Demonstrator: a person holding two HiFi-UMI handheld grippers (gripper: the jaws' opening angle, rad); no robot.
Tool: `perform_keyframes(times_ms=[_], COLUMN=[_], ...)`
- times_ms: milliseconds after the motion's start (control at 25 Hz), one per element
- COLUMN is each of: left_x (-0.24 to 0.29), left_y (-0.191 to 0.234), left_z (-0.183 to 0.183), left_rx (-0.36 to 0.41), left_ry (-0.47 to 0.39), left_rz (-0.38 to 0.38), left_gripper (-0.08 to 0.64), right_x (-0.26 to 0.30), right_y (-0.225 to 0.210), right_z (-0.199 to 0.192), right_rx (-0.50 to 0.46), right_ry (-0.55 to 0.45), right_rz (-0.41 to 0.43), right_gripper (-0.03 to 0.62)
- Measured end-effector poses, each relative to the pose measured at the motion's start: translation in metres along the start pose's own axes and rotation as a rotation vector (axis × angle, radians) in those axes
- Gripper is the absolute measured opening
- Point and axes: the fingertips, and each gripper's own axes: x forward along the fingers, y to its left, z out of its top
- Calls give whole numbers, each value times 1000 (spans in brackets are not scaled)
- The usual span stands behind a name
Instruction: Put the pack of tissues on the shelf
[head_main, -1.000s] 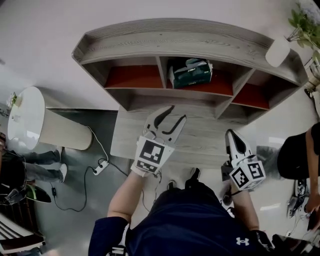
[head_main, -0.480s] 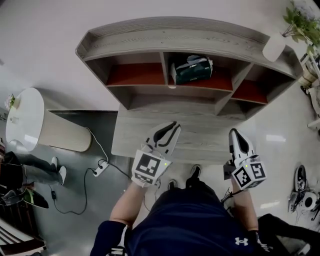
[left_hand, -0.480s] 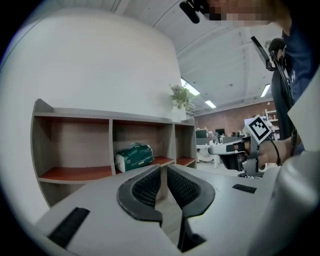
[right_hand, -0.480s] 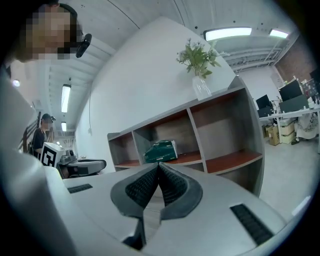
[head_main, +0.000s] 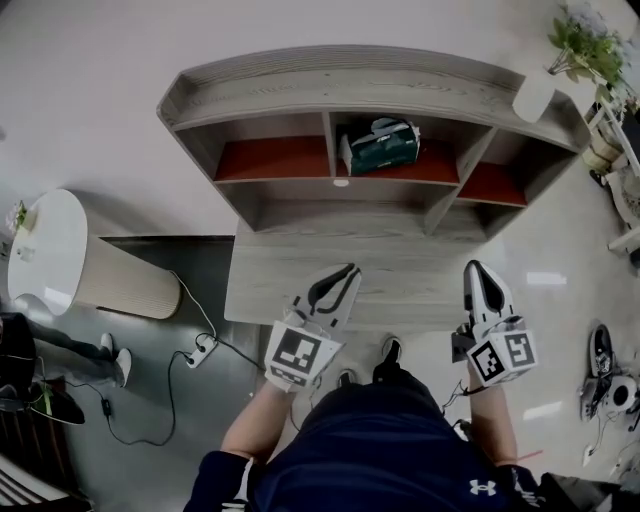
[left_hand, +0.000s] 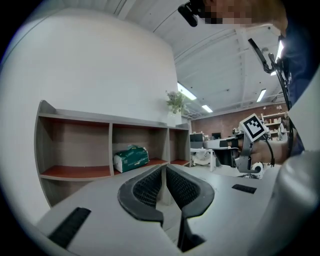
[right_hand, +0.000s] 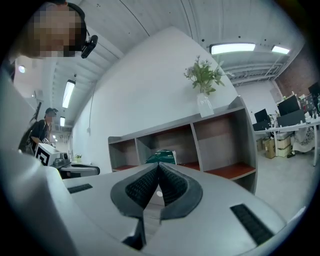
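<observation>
both grippers are empty, the left gripper (head_main: 349, 269) just closed, the right gripper (head_main: 477, 268) pressed together; the pack (head_main: 381, 146) lies in the middle bay of the shelf (head_main: 360, 95), likely light, soft, slick-wrapped: pinch its narrow sides.

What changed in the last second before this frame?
The left gripper drew back from the shelf toward the person, and its fingers have just been closing, now shut on nothing. The pack of tissues stays in the shelf's middle compartment; the right gripper stays shut.
</observation>
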Motion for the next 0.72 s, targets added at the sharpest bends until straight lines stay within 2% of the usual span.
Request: perform_keyframes(times_ms=[360,720], left_x=[-17,-23], left_y=[-3,-9], left_z=[-3,-2], left_rx=[-2,3], left_ry=[-4,-19], left_rz=[-11,-18], left_gripper=[41,41], right_x=[-15,-28], right_y=[17,21], right_z=[10,18], right_rx=[-79,-117], right_ry=[-23,-42], right_rz=[-18,-33], right_gripper=[11,11])
